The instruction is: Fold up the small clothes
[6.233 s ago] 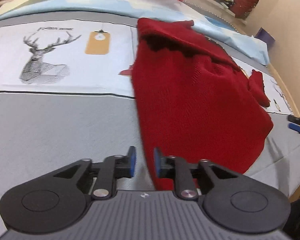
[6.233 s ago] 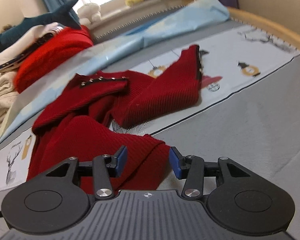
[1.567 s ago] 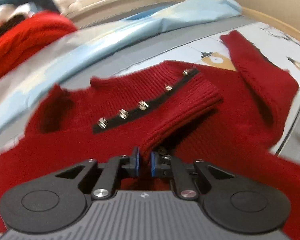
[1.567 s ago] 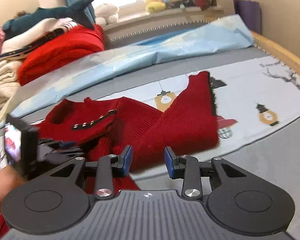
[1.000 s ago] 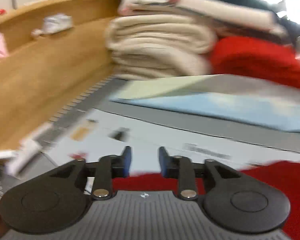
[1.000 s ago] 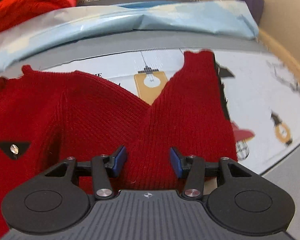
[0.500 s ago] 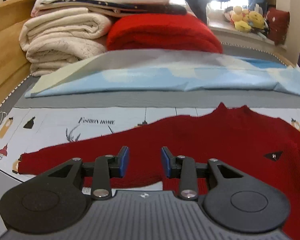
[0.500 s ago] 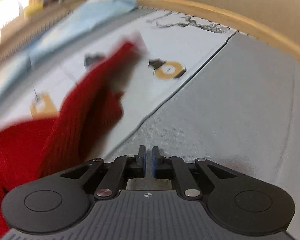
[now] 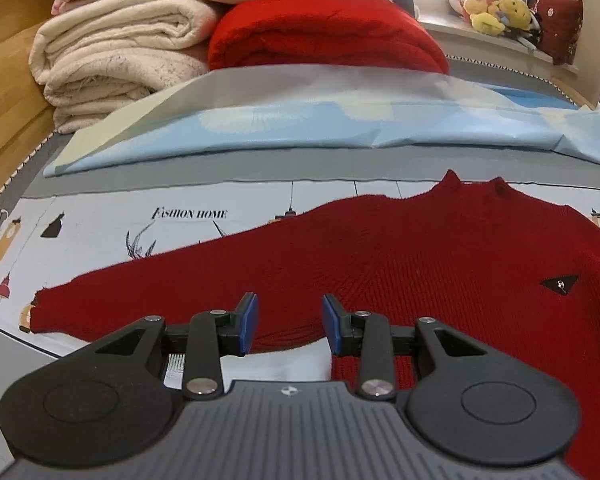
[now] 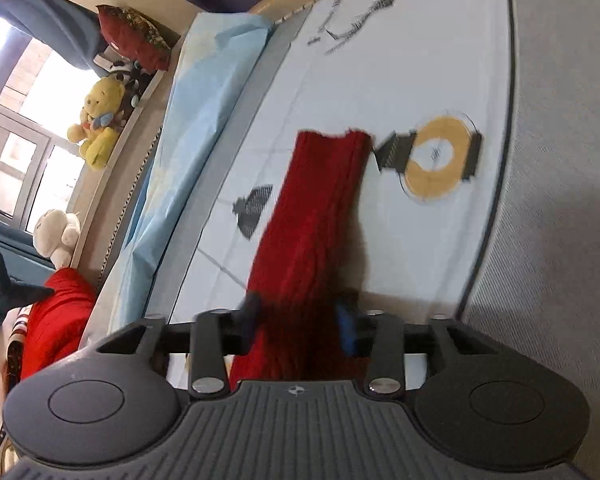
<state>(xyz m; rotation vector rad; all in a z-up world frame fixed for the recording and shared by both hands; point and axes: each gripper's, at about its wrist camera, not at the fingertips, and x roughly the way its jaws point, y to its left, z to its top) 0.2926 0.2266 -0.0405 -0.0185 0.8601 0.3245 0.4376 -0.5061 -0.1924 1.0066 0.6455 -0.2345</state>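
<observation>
- The left gripper [image 9: 288,326], black with blue pads, hangs with its jaws moderately apart and nothing between them; the lower edge of a sleeve lies just beyond the pads.
- The right gripper [image 10: 300,320], of the same make, has just been opening its jaws; a sleeve runs between them, but blur hides whether the pads [image 10: 346,328] press on it, so I cannot tell if it is held.
- The dark red ribbed knit sweater [image 9: 440,256] lies spread flat on the bed's printed white and grey sheet [image 9: 100,232], just ahead of the left gripper and to its right.
- Its long sleeve [image 9: 148,292] reaches toward the bed's left edge, the cuff lying on the sheet.
- A small black triangular patch [image 9: 559,284] sits on the sweater's body near the picture's right edge; its mark is too small to read.
- In the right wrist view the other sleeve [image 10: 320,208] stretches away from the jaws, its cuff beside a printed yellow ring.
- Beyond the sleeve the sheet reads "FASHION HOME" [image 9: 190,213] above a sketched stag.
- Farther on lies a pale blue folded cover [image 9: 300,128].
- At the bed's far edge are stacked cream blankets [image 9: 116,60] and a bright red folded blanket [image 9: 324,36].
- Yellow plush toys [image 9: 496,8] sit on the window ledge.
</observation>
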